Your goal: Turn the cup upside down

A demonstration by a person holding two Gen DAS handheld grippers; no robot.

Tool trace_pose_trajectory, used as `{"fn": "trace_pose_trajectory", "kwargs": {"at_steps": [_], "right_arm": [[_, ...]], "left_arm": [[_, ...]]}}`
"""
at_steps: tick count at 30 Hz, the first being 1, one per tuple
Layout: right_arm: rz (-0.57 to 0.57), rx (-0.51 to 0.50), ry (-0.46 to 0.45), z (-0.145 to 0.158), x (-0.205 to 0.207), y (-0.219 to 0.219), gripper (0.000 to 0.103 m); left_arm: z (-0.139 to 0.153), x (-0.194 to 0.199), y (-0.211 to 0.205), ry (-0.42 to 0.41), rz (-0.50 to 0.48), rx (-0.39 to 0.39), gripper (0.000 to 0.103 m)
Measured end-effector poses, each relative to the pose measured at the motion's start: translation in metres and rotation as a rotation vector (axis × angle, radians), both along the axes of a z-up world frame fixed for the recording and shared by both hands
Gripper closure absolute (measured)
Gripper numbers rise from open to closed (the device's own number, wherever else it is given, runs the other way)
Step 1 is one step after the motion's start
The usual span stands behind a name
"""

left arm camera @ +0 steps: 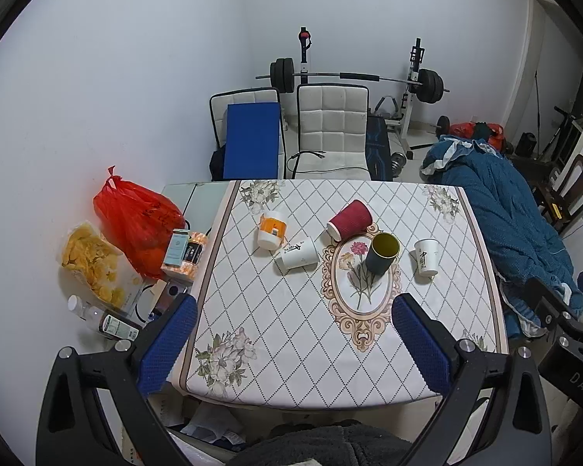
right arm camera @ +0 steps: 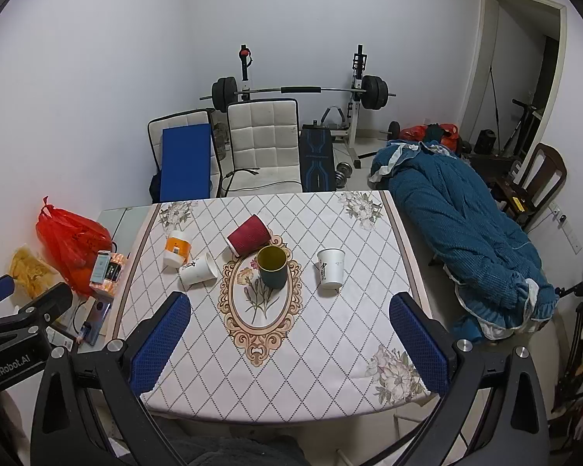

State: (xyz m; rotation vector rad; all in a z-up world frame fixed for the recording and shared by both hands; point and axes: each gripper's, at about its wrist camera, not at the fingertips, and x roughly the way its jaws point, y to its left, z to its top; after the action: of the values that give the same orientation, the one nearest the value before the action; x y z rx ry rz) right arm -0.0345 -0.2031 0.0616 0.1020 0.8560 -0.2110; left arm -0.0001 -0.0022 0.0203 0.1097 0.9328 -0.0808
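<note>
- The left gripper is nearest, hanging above the near edge of the table; its jaws are wide apart and hold nothing.
- The right gripper hangs at the same height; its jaws are also wide and empty.
- In the right wrist view, the dark cup stands upright at about 12 o'clock from the gripper, mouth up, on the flower medallion. I judge this is the cup to flip, but the task does not say which one.
- A white paper cup stands upright at about 1 o'clock, apart from the dark cup.
- Another white cup lies on its side at 11 o'clock, and a red ribbed cup lies tilted just behind the dark cup.
- An orange-labelled bottle lies farther at 10 o'clock.
- Step in hand, as I judge: the approach; no cup is touched yet.
- Next move calls for 1 gripper to go forward and down, bracket the cup wall, close, lift, and turn it mouth down.
</note>
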Motion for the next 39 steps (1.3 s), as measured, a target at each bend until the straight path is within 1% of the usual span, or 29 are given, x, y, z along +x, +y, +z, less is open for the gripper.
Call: {"fn": "trace_pose_trajectory", "kwargs": {"at_steps": [17, 21, 32, 36, 39], "right_arm": [[0.004, -0.008, -0.004, 0.003, 0.000, 0.005, 0.000], [0.004, -0.009, -0.006, 0.002, 0.000, 0.005, 0.000], [0.010, -0.008, -0.016, 0.007, -0.006, 0.009, 0.000], [0.013, -0.001, -0.015, 0.009, -0.005, 0.009, 0.000], [0.018, 0.010, -0.006, 0.005, -0.007, 0.008, 0.000]], "left_arm": [[0.003, 0.001, -0.003, -0.005, -0.001, -0.004, 0.000], [0.003, -0.010, 0.001, -0.009, -0.001, -0.010, 0.000], [0.004, -0.012, 0.000, -0.016, 0.002, -0.015, 0.000], [0.003, -0.012, 0.001, -0.015, 0.009, -0.011, 0.000], [-0.004, -0.010, 0.000, -0.012, 0.026, -0.006, 0.000]]}}
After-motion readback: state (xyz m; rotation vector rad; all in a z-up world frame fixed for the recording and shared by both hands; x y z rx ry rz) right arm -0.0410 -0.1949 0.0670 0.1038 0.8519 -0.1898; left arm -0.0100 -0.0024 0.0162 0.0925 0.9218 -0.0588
